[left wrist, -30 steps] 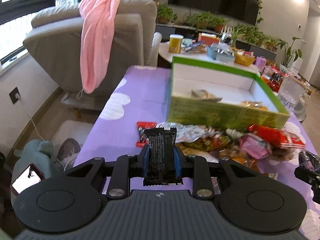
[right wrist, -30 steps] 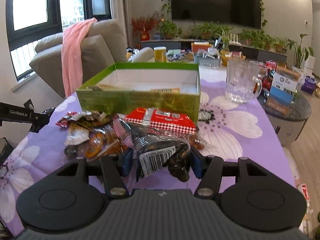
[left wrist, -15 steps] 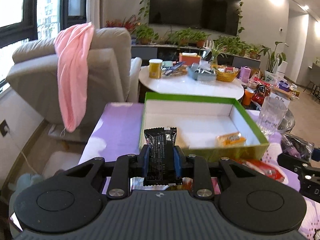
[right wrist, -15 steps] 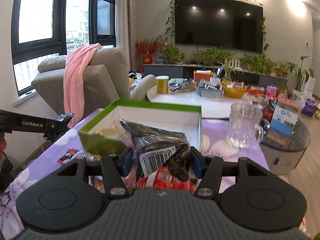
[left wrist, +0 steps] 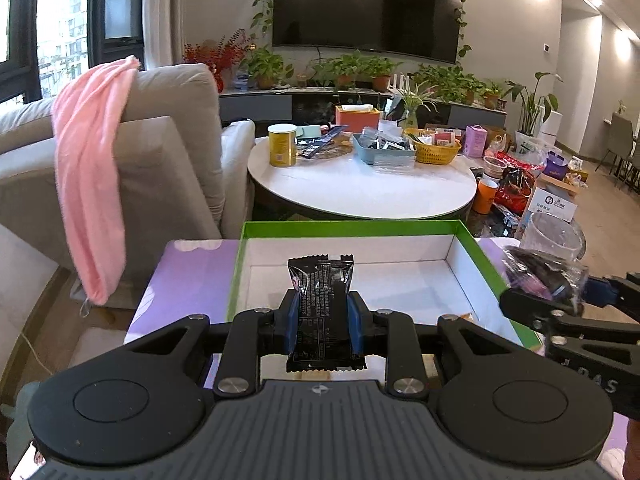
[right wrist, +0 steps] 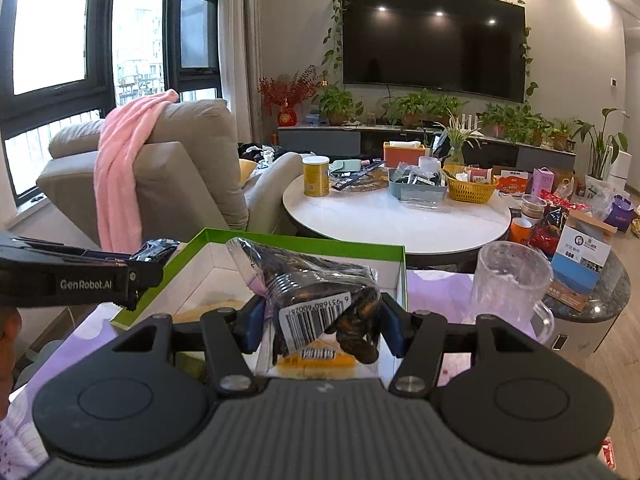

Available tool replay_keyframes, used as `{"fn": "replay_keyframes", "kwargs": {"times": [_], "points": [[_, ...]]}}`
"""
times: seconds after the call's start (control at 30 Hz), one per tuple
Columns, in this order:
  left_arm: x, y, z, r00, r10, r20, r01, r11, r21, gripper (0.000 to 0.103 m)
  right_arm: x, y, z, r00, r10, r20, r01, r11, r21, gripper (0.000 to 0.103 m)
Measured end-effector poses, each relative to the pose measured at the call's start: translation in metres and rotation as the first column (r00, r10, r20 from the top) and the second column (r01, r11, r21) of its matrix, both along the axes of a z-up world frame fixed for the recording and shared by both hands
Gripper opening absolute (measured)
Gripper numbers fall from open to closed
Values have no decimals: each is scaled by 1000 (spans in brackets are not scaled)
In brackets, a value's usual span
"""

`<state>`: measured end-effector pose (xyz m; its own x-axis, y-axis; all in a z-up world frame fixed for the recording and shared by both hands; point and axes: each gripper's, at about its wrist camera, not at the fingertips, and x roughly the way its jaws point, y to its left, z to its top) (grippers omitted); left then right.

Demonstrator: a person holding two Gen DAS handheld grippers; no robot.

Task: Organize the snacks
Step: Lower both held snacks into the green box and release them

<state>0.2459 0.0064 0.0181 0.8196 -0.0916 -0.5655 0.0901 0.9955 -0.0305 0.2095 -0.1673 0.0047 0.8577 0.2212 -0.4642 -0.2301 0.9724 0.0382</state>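
The left gripper [left wrist: 322, 326] is clamped on a black snack bar [left wrist: 322, 312], its blue pads pressing the wrapper from both sides so the bar stands upright between them, the crimped top end sticking up past the fingertips. Straight ahead of and below this gripper lies the green box [left wrist: 348, 225], open at the top with a white inside; the bar hangs over the box's near-left part. The right gripper [right wrist: 320, 322] grips a clear bag of dark snacks [right wrist: 316, 288], a barcode label facing the camera, the bag bulging up and forward out of the jaws. Beneath and ahead of it is the same box [right wrist: 304, 244], and under the bag an orange packet [right wrist: 316, 358] lies on the box floor. Seen from the left gripper, the right one with its bag is off to the right, over the box's right wall. From the right gripper, the left one comes in from the left at the box's near-left corner. To the right of the right gripper, a glass mug [right wrist: 512, 284] stands on the purple tablecloth [right wrist: 436, 284], beside the box.
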Motion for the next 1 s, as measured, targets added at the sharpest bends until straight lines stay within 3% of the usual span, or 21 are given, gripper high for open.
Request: {"fn": "replay_keyframes", "kwargs": {"times": [0.53, 0.73, 1.0], "points": [[46, -7, -29, 996, -16, -82, 16, 1000, -3, 25, 44, 11, -31, 993, -14, -114, 15, 1000, 6, 60], [57, -5, -42, 986, -21, -163, 18, 1000, -23, 27, 45, 8, -29, 995, -67, -71, 69, 997, 35, 61], [52, -6, -38, 987, -23, -159, 19, 1000, -23, 27, 40, 9, -29, 994, -61, -91, 65, 997, 39, 61]]}}
